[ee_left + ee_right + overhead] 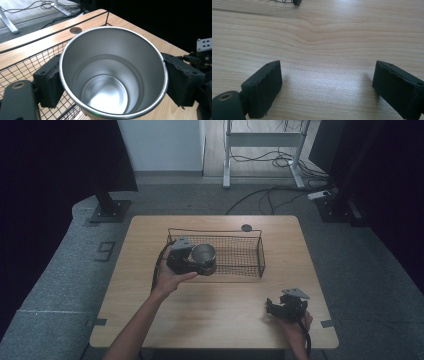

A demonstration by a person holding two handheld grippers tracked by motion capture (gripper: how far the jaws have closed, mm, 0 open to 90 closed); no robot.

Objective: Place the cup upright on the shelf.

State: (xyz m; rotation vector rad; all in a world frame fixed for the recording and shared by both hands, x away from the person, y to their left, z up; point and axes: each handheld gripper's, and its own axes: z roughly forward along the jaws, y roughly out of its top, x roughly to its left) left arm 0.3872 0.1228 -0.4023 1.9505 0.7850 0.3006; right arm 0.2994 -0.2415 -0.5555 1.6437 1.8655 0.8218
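Steel cup point(112, 75) in left gripper point(192, 262), basket point(252, 255) edge.

A brushed-metal cup point(112, 75), its inside satin and softly reflective with a polished rim, sits between the matt black pads point(50, 82) of the left gripper point(192, 260), whose pad faces look rough and slightly pitted. The basket point(240, 251) is thin dark wire mesh on a stouter wire frame. The table point(324, 32) is pale wood or wood-look laminate, smooth with a low sheen and wavy grain. The right gripper point(287, 307) is matt black with a dull grey plate point(296, 293) on top; its pads point(265, 85) show coarse, worn edges. The floor point(55, 285) looks like speckled grey carpet, rough-textured.
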